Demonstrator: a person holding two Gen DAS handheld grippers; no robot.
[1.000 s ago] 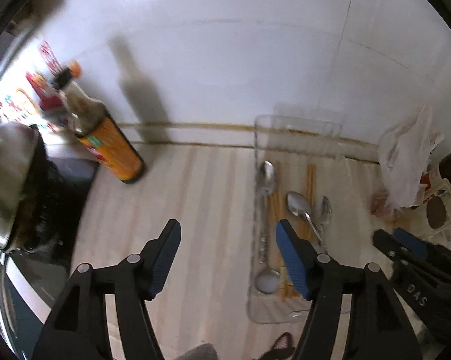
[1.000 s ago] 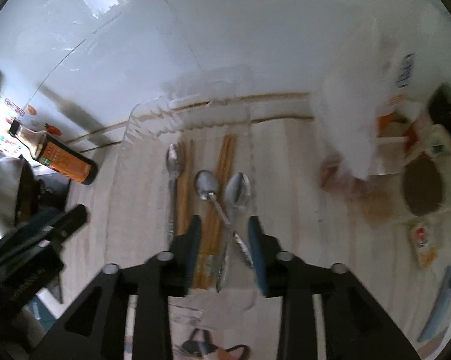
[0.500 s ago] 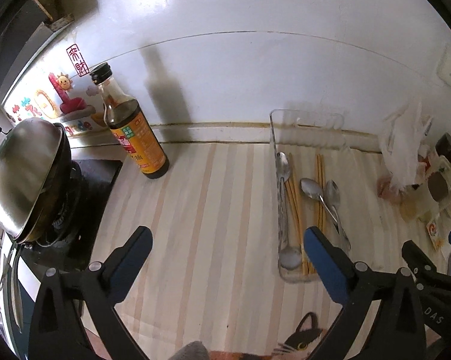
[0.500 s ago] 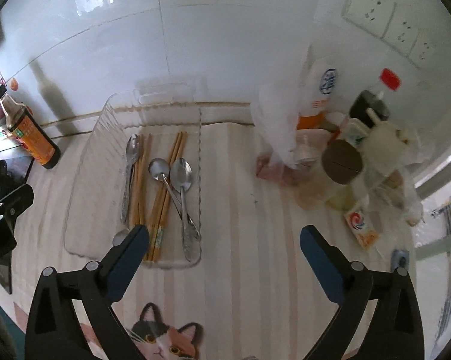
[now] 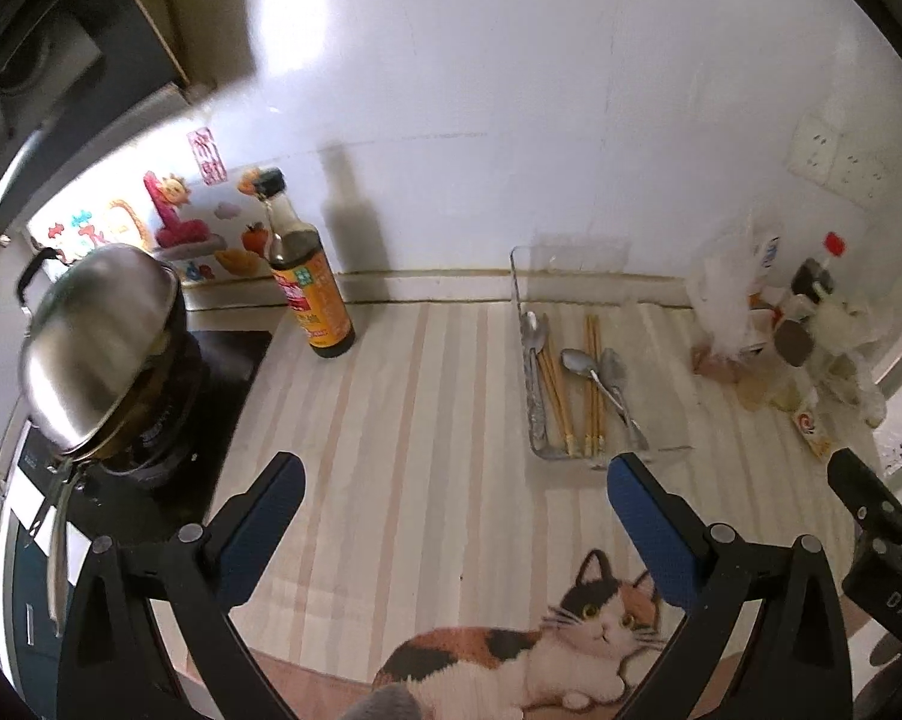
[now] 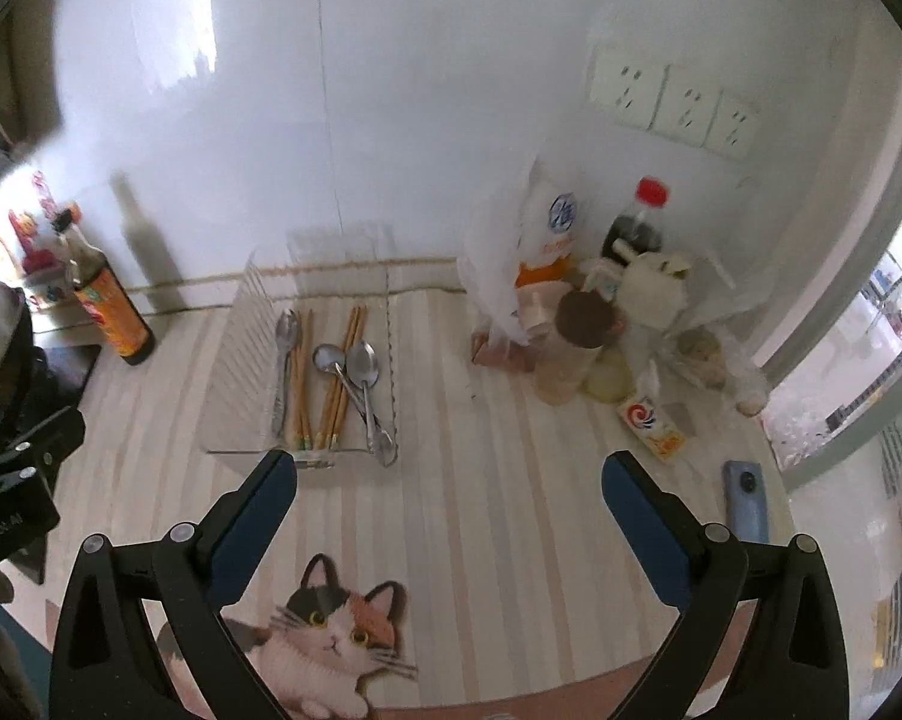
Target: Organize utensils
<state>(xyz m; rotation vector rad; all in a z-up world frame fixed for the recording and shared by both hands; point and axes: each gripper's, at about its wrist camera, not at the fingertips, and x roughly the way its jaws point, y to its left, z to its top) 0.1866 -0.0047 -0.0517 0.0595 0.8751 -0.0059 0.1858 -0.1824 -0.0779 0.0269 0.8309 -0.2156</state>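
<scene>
Above the striped surface: both tools hang clear of it, pointing down at a slant.
Left tool: jaws spread as wide as they go, having just been opening — nothing between the blue pads, nothing touched.
Right tool: jaws likewise spread wide after just opening, empty, touching nothing; its black body shows at the right edge of the left wrist view.
Clear tray: rests on the surface by the white wall, beyond both tools and apart from them.
Utensils: three metal spoons and two groups of wooden chopsticks lie lengthwise in the tray — one spoon along the left side beside one group, two spoons crossing at the right beside the other.
Sauce bottle: upright, left of the tray, well apart from it.
Steel pot: on the dark stove at far left.
Cat picture: on the surface's near edge.
Right side: bottles, bags and jars crowded in the corner; a blue phone lies flat.
</scene>
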